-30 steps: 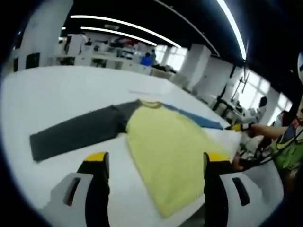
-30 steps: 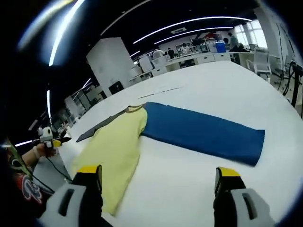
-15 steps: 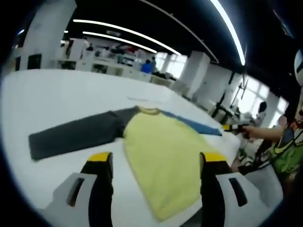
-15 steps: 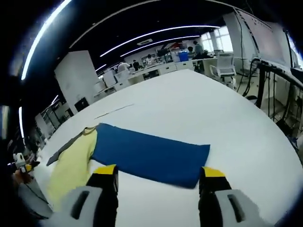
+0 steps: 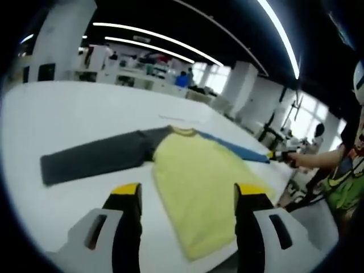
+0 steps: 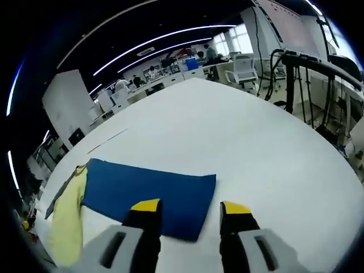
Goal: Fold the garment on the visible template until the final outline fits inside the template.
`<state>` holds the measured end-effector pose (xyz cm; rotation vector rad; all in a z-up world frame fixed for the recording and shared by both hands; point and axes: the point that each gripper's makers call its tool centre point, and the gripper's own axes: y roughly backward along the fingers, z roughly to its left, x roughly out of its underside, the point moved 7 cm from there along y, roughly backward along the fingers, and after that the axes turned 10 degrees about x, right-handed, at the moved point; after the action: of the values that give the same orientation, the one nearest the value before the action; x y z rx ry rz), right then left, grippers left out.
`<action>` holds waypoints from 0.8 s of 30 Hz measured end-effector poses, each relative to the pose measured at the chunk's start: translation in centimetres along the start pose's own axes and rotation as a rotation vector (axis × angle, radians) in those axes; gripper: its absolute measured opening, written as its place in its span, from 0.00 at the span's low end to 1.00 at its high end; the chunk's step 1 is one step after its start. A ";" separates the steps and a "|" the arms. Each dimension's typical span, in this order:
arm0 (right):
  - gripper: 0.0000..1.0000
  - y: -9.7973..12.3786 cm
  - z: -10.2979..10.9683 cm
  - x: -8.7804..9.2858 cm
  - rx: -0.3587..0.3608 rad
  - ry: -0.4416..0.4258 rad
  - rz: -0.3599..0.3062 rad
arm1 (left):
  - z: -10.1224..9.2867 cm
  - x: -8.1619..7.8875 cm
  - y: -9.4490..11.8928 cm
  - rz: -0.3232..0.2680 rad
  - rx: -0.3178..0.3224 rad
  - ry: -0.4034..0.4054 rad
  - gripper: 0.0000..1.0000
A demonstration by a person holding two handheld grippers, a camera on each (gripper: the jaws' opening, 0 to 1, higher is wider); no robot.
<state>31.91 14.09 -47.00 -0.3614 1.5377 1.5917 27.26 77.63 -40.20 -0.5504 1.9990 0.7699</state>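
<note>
In the left gripper view, the left gripper [image 5: 186,196] rises from the bottom of the frame with its jaws spread wide and nothing between them. The garment [image 5: 193,187] lies flat on the white table [image 5: 68,119] across the middle of the frame: one yellow body, one grey sleeve [image 5: 96,162] stretching to the left, and one blue sleeve [image 5: 239,149] running to the right. At the right edge a person's hand [image 5: 296,159] holds the right gripper near the blue cuff. No folding has begun, judging by the fully spread cloth.

In the right gripper view, the right gripper [image 6: 187,211] stands at the bottom centre, jaws narrowly apart and empty, hovering just over the cuff end of the blue sleeve [image 6: 148,193], which crosses the lower left of the frame. The yellow body [image 6: 67,224] sits at the far left. A thin dark line [image 6: 108,140] on the table at upper left may mark the template; too faint to be sure.

The step in hand looks like the approach to the first sleeve fold. The next move calls for closing on the blue cuff and carrying it across the yellow body.
</note>
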 end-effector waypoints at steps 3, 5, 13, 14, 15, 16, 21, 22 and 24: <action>0.21 -0.3 -0.3 0.0 0.003 0.005 0.007 | 0.0 0.0 0.1 -0.004 -0.004 0.003 0.60; 0.11 -0.5 -0.6 0.0 0.009 -0.006 0.008 | -0.1 0.1 0.1 -0.003 -0.006 0.008 0.58; 0.00 -0.6 -1.1 -0.3 0.016 -0.028 0.028 | -0.2 0.7 0.0 0.014 -0.007 0.011 0.56; 0.00 -0.5 -1.1 -0.5 0.015 -0.020 0.024 | -0.2 0.7 0.0 0.015 -0.006 0.012 0.56; 0.00 -0.5 -1.1 -0.6 0.015 -0.015 0.024 | -0.3 0.7 0.0 0.014 -0.004 0.014 0.56; 0.00 -0.4 -1.1 -0.9 0.016 -0.014 0.022 | -0.3 0.6 0.0 0.012 -0.004 0.014 0.55; 0.00 -0.6 -1.7 -2.9 0.022 -0.005 -0.008 | -0.3 0.2 -0.1 -0.003 -0.006 0.019 0.53; 0.00 -0.6 -1.7 -3.4 0.022 -0.001 -0.012 | -0.3 0.1 -0.1 -0.007 -0.004 0.021 0.54; 0.00 -0.9 -1.7 -4.2 0.026 0.012 -0.023 | -0.3 0.0 -0.2 -0.010 -0.006 0.024 0.53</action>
<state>34.40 10.83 -44.91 -0.3739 1.5567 1.5525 27.19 77.29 -40.17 -0.5745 2.0149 0.7666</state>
